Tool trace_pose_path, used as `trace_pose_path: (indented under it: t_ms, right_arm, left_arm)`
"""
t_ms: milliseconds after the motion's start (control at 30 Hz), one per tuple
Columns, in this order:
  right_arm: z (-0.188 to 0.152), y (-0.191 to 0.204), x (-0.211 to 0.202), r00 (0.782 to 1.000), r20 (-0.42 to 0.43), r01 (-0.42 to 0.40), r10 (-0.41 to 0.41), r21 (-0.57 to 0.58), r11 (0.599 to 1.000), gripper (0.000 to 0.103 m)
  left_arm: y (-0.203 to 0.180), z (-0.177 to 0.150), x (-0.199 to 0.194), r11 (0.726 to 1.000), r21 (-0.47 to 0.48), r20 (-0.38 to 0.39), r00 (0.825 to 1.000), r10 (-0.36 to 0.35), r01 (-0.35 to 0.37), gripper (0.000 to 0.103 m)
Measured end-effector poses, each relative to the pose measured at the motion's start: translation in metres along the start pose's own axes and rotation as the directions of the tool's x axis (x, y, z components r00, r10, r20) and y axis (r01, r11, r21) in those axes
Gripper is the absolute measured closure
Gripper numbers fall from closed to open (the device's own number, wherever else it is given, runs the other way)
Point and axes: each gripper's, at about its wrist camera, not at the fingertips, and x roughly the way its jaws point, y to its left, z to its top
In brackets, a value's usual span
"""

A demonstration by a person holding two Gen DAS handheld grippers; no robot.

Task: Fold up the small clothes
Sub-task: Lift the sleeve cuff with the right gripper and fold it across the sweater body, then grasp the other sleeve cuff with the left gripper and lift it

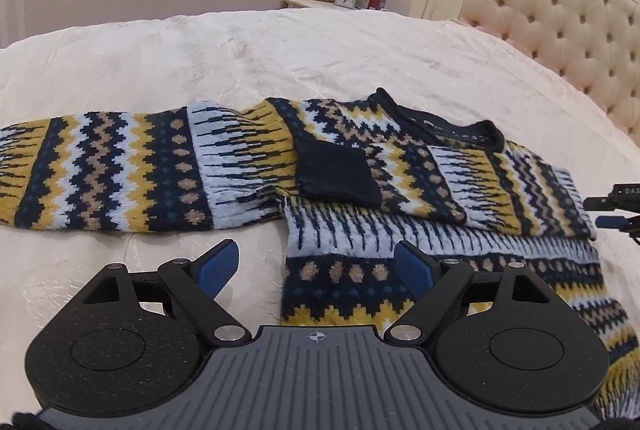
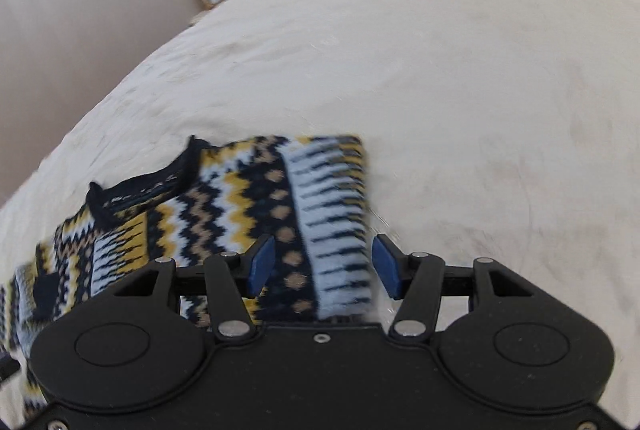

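A patterned knit sweater (image 1: 400,166) in navy, yellow, light blue and tan lies on the bed. Its left sleeve (image 1: 120,170) stretches out flat to the left. Its right sleeve is folded across the chest, with the navy cuff (image 1: 336,170) on top. My left gripper (image 1: 316,270) is open and empty, just above the sweater's lower left edge. My right gripper (image 2: 324,266) is open and empty, its blue pads either side of the sweater's folded right side (image 2: 328,214) without gripping it. Its tips also show in the left wrist view (image 1: 612,206).
The cream bedspread (image 1: 240,62) covers the whole bed. A tufted headboard (image 1: 560,14) stands at the right. A nightstand (image 1: 320,0) behind the bed holds a lamp, a photo frame, a clock and a red bottle.
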Motion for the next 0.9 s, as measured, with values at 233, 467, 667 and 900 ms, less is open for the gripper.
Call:
trace_pose_path:
  t_ms: [233, 467, 667, 900]
  right_arm:
    - [-0.007, -0.006, 0.026, 0.997, -0.068, -0.022, 0.023, 0.018, 1.000, 0.042]
    - [0.000, 0.023, 0.014, 0.996, -0.042, 0.070, -0.074, -0.087, 0.994, 0.041]
    - [0.005, 0.043, -0.007, 0.998, 0.045, -0.041, 0.045, -0.086, 0.995, 0.013]
    - [-0.004, 0.089, -0.016, 0.969, 0.051, -0.224, 0.240, -0.219, 0.950, 0.001]
  left_arm:
    - [-0.005, -0.004, 0.000, 1.000, 0.016, -0.009, 1.000, 0.024, -0.024, 0.019]
    - [0.013, 0.000, -0.006, 0.995, -0.026, -0.002, 0.996, 0.094, -0.094, 0.018]
    - [0.049, 0.014, -0.013, 0.988, -0.103, -0.014, 0.993, 0.116, -0.117, 0.018]
    - [0.104, 0.034, -0.027, 0.964, -0.201, 0.010, 0.983, 0.181, -0.176, 0.018]
